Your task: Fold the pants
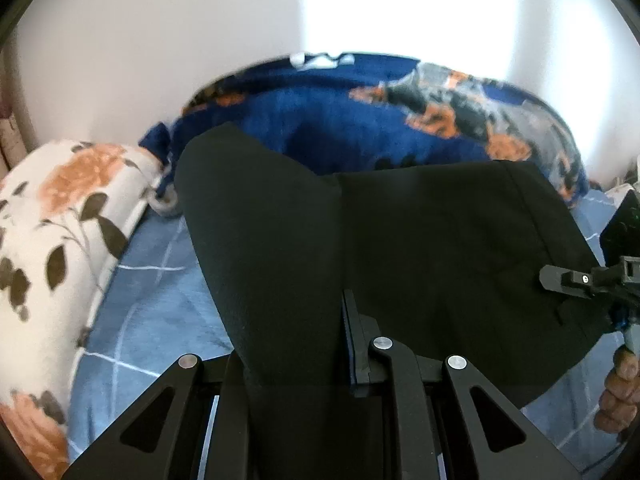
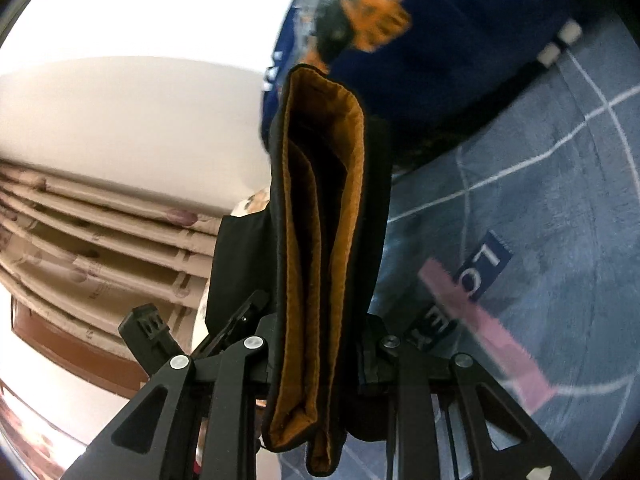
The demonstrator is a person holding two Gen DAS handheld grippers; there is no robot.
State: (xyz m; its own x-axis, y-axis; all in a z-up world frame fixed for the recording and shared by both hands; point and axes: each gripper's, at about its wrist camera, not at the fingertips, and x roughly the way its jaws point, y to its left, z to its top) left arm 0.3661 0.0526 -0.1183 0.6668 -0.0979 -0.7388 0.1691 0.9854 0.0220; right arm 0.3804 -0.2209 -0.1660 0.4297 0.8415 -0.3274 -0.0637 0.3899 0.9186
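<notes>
pants (image 1: 420, 240) pinched in left claw (image 1: 304, 344), right claw (image 2: 320, 344)

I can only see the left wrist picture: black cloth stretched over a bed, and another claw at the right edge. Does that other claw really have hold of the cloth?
Observer: Yes. In the right wrist view the right claw is shut on a thick stack of the black pants.
Operator: Are the pants black all through?
Observer: No. From that side the lining is orange-brown.
Operator: Anything else on the bed I can't see?
Observer: A pink stripe printed on the blue bedsheet, with white letters beside it.
</notes>
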